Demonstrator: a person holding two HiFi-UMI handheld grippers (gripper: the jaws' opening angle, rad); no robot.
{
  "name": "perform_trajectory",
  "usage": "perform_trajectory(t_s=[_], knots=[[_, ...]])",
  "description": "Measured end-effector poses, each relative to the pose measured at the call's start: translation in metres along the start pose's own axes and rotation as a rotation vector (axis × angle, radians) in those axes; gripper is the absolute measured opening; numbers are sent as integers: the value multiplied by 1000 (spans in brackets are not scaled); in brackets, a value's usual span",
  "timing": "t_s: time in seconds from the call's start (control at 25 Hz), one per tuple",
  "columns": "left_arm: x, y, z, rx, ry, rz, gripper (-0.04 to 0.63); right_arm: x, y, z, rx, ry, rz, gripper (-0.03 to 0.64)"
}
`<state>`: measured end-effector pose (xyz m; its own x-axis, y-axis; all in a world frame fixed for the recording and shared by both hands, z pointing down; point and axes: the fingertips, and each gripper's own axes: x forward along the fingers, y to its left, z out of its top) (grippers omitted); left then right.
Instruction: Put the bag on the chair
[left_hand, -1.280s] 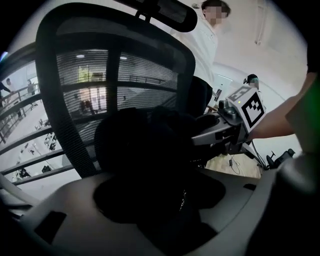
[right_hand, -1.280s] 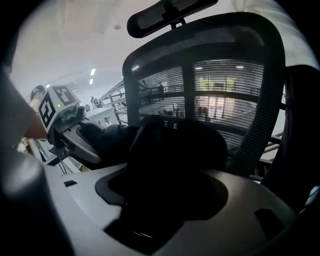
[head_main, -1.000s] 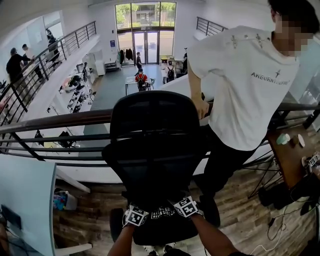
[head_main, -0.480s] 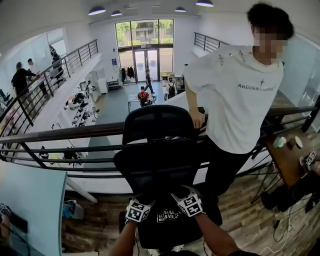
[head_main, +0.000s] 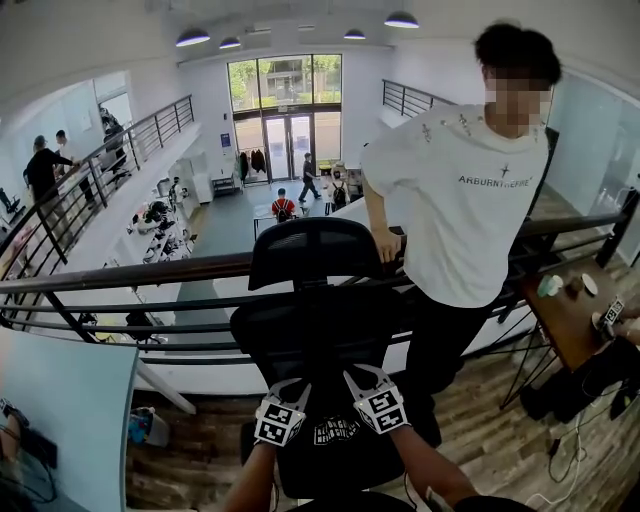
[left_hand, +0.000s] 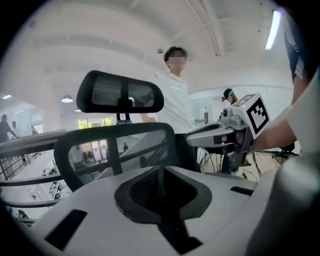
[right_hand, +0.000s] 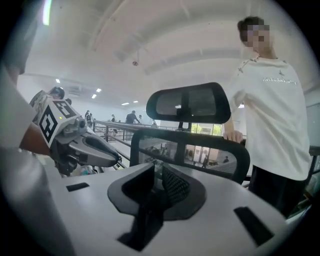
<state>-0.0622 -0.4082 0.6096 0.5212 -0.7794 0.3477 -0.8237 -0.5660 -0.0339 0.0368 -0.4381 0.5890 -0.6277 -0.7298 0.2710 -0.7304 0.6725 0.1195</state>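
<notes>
Closing empty: two tongs (left_hand: 161, 182) (right_hand: 158, 184), one chair (head_main: 315, 252).

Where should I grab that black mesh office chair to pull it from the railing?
Probably the curved top bar of the black mesh office chair's backrest, from the seat side near its left end: it is a slim, exposed rim, and the standing person's hand rests on its right end.

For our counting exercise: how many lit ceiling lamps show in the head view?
4, across the ceiling: far-left lamp, inner-left lamp, inner-right lamp, far-right lamp. More may lie beyond the frame.
</notes>
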Motion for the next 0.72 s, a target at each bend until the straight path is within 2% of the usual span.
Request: perform_trajectory(t_s=[0.12,0.32,0.52,0.72], knots=[[-9,-8,21,-5,-63,5,12,-15,3,21,-18,-70,4,53],[-24,-14,45,-14,-135,10,11,-38,6,49,-27,-164,-20,32],[-39,-12,57,-20,-174,7,11,-43,5,66,-43,-186,-67,21],[-40,-8,63,-56,-188,-6,11,-43,-4,73,-23,-191,-86,21]])
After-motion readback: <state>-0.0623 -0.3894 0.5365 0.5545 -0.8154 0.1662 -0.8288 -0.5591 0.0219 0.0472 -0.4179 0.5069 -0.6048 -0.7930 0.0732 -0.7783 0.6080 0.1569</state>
